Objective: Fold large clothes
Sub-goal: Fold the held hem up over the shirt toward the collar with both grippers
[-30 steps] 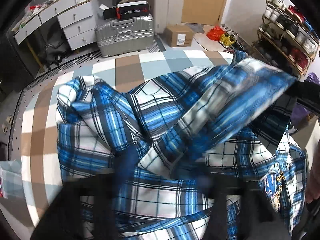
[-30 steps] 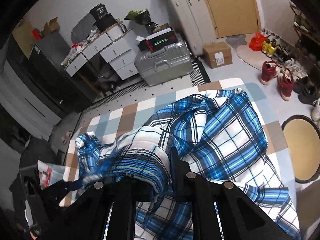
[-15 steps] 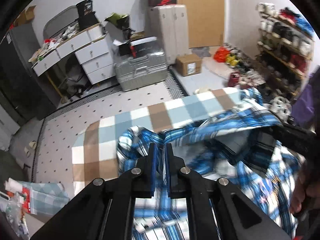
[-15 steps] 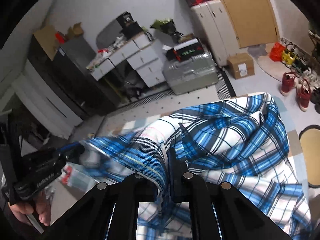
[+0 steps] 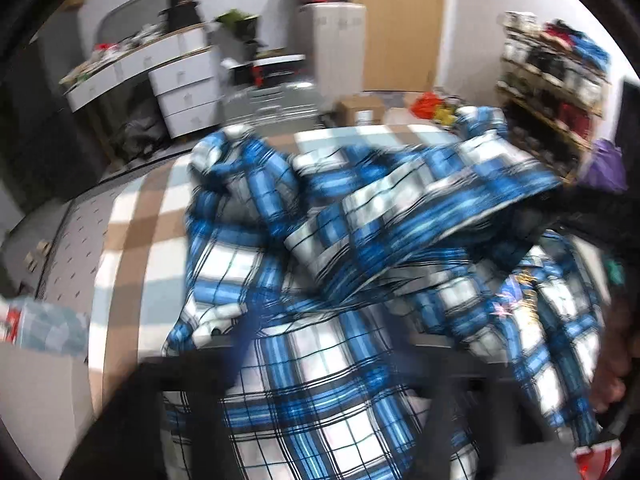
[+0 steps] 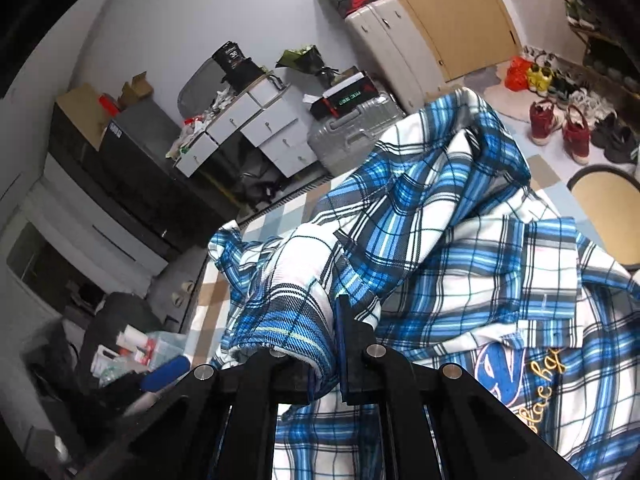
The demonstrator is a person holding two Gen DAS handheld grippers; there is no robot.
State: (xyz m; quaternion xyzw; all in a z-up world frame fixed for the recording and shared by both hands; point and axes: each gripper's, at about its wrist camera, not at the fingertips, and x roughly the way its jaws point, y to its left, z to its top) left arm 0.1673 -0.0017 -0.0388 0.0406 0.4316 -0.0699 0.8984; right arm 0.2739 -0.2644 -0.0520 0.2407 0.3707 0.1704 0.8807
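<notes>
My left claw [image 5: 316, 364] is opening, letting go of the plaid shirt [image 5: 360, 240]; my right claw [image 6: 324, 344] pinches its cuff at six o'clock.

Flat, even indoor light fills the room, with soft shadows and no hard glare. The left wrist view is smeared all over by motion blur: the plaid shirt [image 5: 360, 240] and the shoe rack [image 5: 556, 80] are streaked. The right wrist view is sharp. Both bend strongly and go black at the corners.
</notes>
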